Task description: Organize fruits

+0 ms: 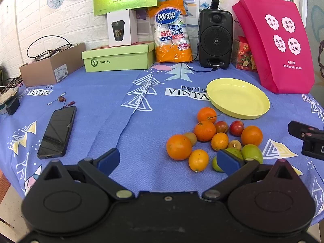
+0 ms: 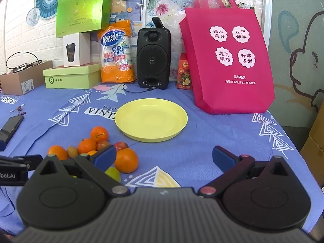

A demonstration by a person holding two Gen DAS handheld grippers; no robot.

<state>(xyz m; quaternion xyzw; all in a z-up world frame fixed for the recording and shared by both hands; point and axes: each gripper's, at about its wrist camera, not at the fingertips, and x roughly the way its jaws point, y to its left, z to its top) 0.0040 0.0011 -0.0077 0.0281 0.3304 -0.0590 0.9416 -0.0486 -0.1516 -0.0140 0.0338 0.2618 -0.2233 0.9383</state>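
The fruits (image 1: 214, 139) are clustered on the tabletop (image 1: 113, 101) just before the plate (image 1: 239, 99). A phone (image 1: 57, 131) is laid well left; a speaker (image 1: 215, 38) and bag (image 1: 279, 40) are stood behind.

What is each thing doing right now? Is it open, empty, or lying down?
Plate: empty, upright.
Fruits: piled on the cloth, beside the plate.
Phone: flat, screen dark.
Pink bag: standing.
Left gripper: open, empty.
Right gripper: open, empty.

A phone (image 1: 57, 131), black speaker (image 1: 215, 38) and pink bag (image 1: 277, 40) stand apart.
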